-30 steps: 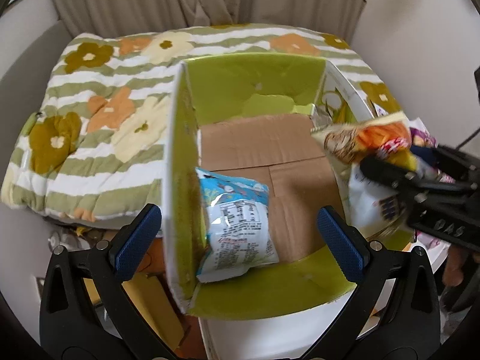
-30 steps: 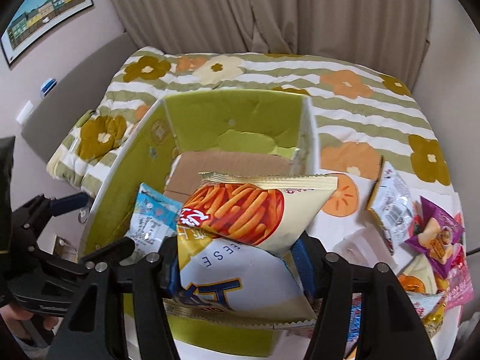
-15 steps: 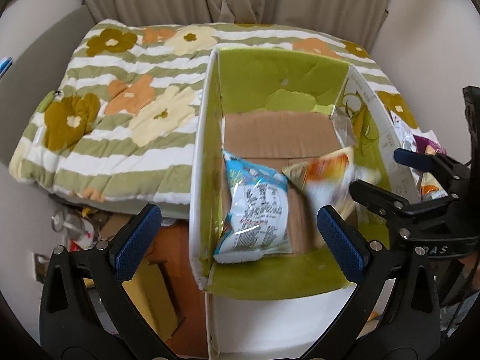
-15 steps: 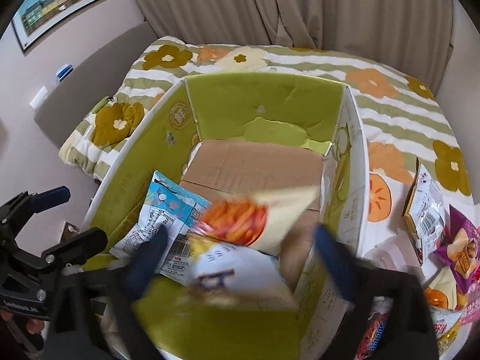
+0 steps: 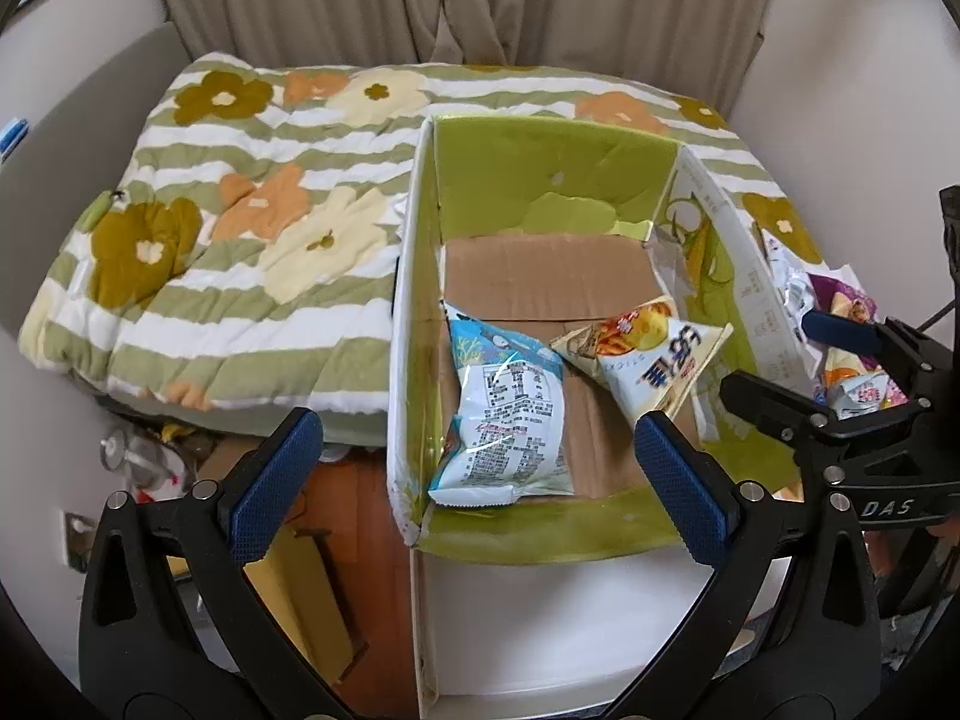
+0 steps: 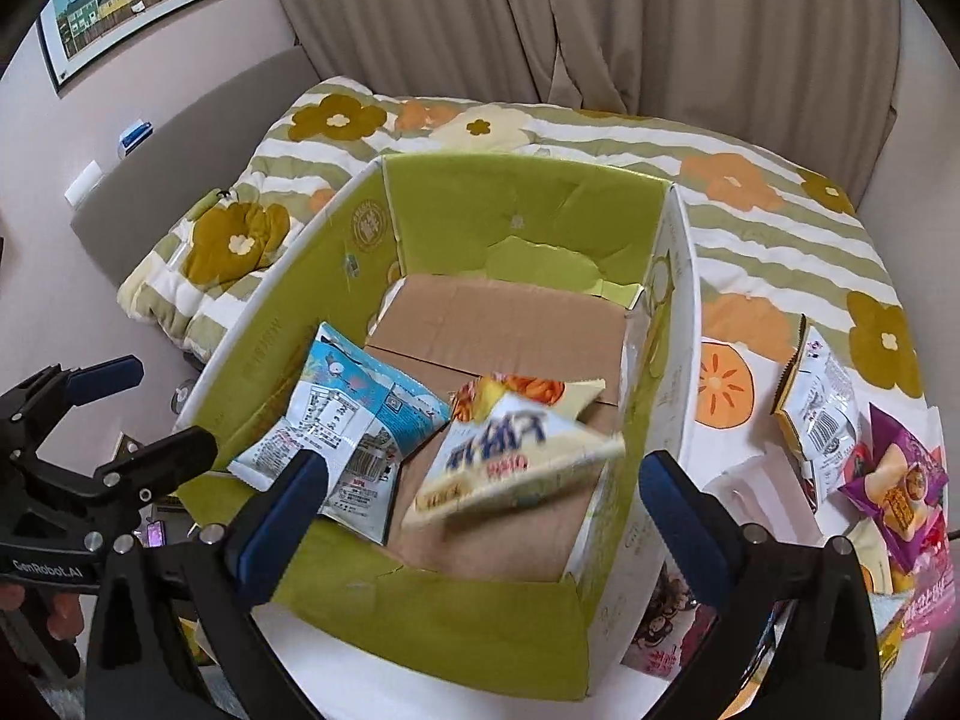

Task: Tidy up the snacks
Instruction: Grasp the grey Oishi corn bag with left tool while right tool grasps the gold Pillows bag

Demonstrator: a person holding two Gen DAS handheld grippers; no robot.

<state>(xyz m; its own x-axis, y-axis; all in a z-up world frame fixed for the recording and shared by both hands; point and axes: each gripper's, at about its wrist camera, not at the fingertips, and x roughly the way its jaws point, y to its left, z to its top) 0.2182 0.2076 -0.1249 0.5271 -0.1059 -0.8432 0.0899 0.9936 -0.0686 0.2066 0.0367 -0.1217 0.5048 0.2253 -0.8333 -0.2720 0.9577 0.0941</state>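
Left wrist view: left gripper [image 5: 474, 474], jaws apart and empty, faces the cardboard box [image 5: 414, 312] holding a blue packet [image 5: 507, 414] and cheese-stick bag [image 5: 651, 357].

Right wrist view: right gripper [image 6: 483, 516] spread, empty; several snacks [image 6: 894, 492] lie unsorted on the quilt [image 6: 774, 228].

Box [image 6: 516, 630] open on top, walls all round. Far half of floor is bare cardboard w/ room to reach in. Near half blocked: blue packet [image 6: 354, 420] at left, white chip bag [image 6: 510, 456] right of it, blurred. Loose snack packs [image 6: 888, 480] crowd bed right of box.
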